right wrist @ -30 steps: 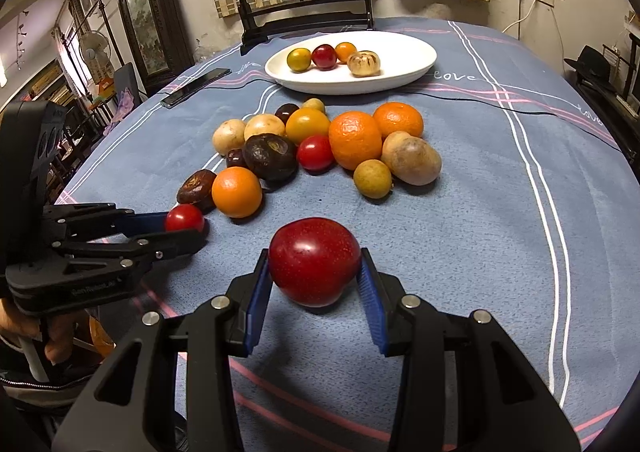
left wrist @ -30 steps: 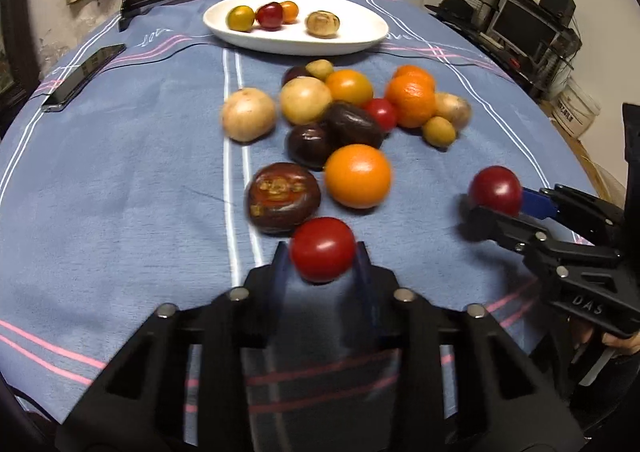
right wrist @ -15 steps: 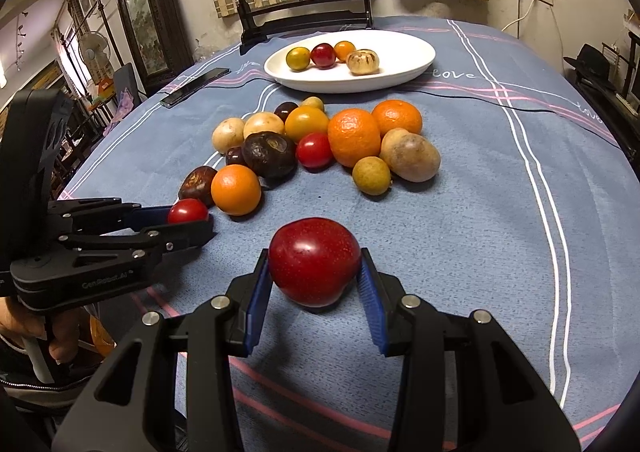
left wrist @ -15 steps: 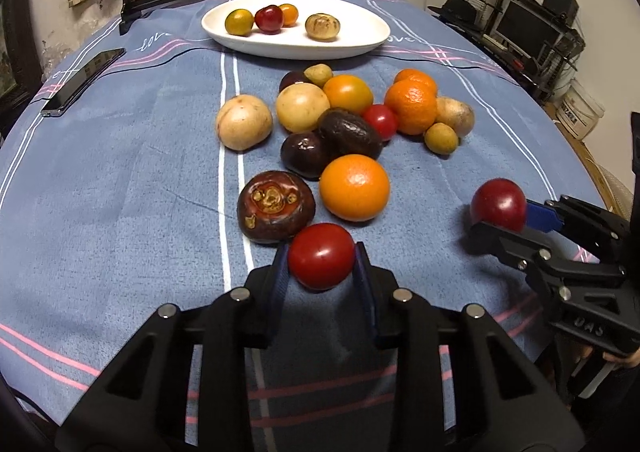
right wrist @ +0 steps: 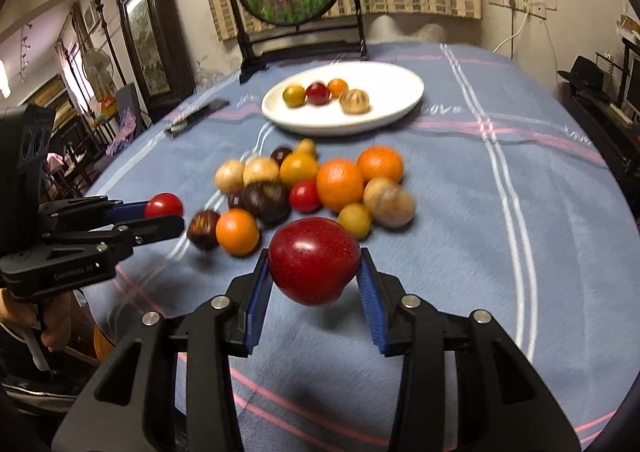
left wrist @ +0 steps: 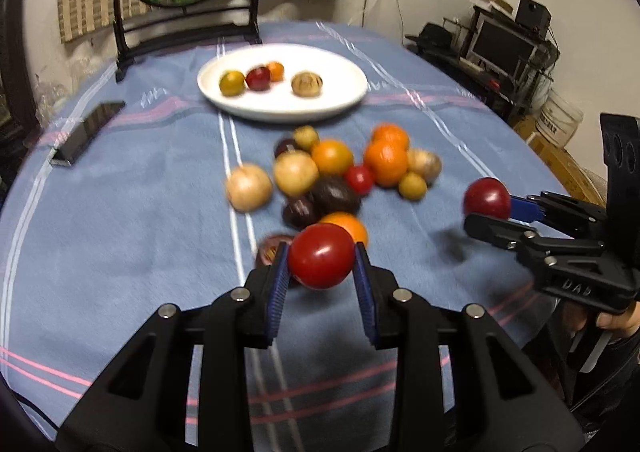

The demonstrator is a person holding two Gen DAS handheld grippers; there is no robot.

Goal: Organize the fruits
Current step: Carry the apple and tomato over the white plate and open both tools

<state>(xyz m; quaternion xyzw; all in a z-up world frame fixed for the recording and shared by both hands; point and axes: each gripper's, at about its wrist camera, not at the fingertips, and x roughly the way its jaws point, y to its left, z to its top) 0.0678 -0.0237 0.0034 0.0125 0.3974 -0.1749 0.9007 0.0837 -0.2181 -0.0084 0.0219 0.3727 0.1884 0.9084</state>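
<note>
The left tongs [left wrist: 321,266] are clamped on a small glossy red tomato [left wrist: 321,255], the right tongs [right wrist: 314,276] on a larger dark-red plum-like fruit [right wrist: 314,260]; both hang above the near edge of the blue-clothed counter [left wrist: 120,219]. Both fruits look smooth, light and bruisable, so a gentle squeeze across the widest part suits them. The oval white plate [left wrist: 340,71] near the far edge holds four fruits; roughly thirteen lie loose mid-counter, the blur making that count unsure.
</note>
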